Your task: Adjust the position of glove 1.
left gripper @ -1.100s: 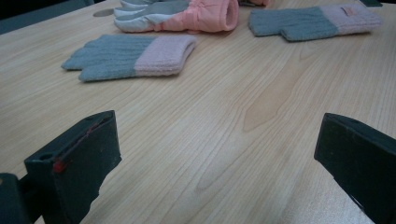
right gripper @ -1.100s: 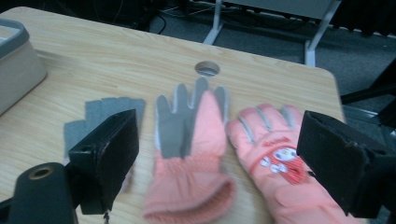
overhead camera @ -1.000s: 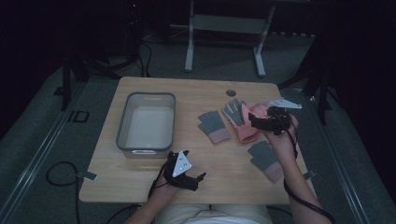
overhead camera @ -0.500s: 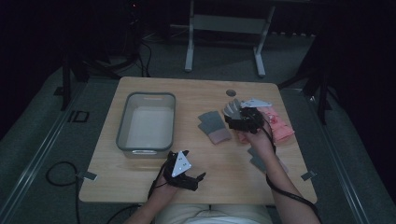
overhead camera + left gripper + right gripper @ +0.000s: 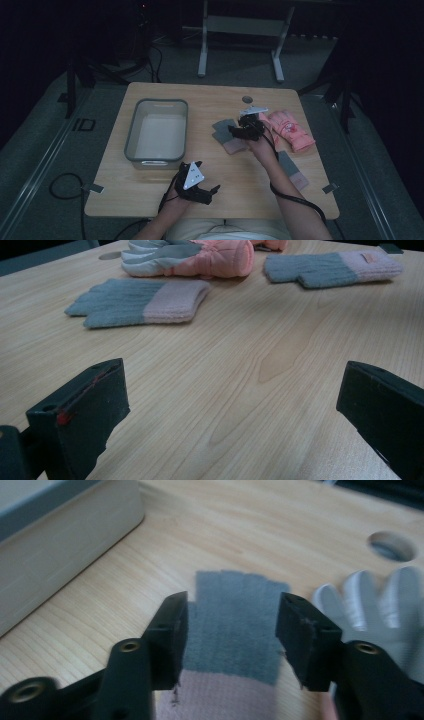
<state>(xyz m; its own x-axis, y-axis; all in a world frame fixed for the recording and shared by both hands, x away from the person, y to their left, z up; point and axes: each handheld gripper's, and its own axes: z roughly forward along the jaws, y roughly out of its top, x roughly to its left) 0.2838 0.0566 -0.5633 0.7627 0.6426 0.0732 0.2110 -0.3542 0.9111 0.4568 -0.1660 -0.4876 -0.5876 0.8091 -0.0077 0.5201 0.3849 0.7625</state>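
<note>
My right gripper [image 5: 230, 630] hung over the grey glove [image 5: 235, 625] mid-table, jaws closing astride it, not yet gripping. My left gripper [image 5: 200, 187] rested near the edge, jaws wide apart.

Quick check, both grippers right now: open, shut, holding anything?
Left gripper: open, holding nothing, low over bare table.
Right gripper: jaws have just been closing, half open over the grey knit glove, pads not yet pressing on it.

No lettering, label or number can be read — anywhere.
</note>
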